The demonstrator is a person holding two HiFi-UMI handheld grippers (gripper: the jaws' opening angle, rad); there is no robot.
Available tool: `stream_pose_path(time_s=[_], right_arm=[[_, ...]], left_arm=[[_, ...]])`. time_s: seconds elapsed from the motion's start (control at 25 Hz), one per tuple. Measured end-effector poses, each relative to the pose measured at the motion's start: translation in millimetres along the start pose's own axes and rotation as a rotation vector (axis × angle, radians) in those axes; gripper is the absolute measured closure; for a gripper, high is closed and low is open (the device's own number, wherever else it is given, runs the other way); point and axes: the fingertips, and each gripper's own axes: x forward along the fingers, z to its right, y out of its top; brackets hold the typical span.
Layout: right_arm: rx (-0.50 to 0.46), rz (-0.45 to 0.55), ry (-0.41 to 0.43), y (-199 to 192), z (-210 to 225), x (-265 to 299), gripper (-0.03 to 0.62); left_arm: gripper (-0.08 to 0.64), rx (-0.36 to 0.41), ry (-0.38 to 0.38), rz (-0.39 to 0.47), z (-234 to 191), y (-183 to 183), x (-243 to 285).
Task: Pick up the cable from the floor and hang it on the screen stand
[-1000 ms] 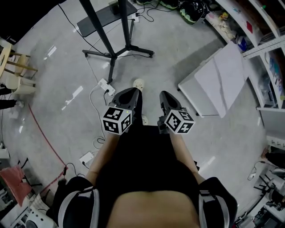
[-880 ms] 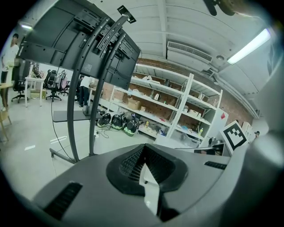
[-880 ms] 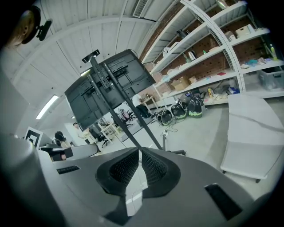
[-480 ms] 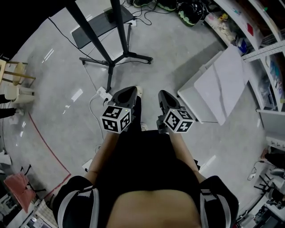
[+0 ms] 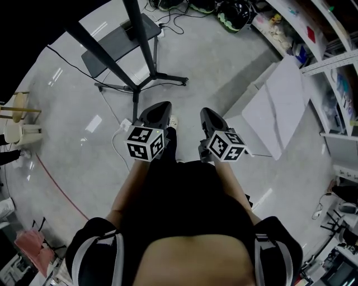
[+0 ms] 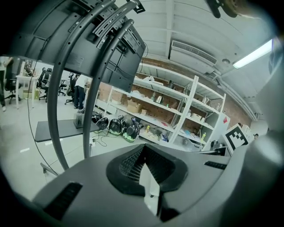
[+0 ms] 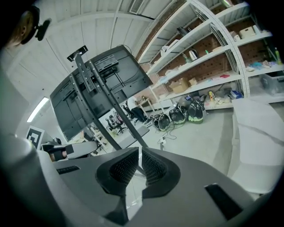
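The screen stand rises ahead on black poles, its legs spread on the grey floor. A white power strip with its white cable lies on the floor beside the left gripper, partly hidden by it. Both grippers are held side by side in front of the person's body. The left gripper is shut with nothing seen in it, and its view looks up at the stand's curved bars past its jaws. The right gripper is shut and empty; its jaws face the screen's back.
A white table top stands to the right, with shelving behind it. A grey platform lies by the stand's base. Helmets and cables sit at the far wall. A red floor line runs at the left.
The person has walked toward the stand: its legs and the power strip have slid closer in the head view. Both grippers moved along with the body and stayed shut.
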Motion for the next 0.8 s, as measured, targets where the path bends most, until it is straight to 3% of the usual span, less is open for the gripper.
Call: stream_pose_path(time_s=[0.4, 0.8], right_arm=[[-0.053, -0.024, -0.011, 42.0, 3.5, 84.0, 0.566], [-0.023, 0.014, -0.056, 80.7, 34.9, 143.9, 0.566]], left_arm=[[0.552, 0.003, -0.036, -0.013, -57.0, 50.9, 58.8], [0.552, 0.038, -0.108, -0.04, -89.4, 83.0, 127.5]])
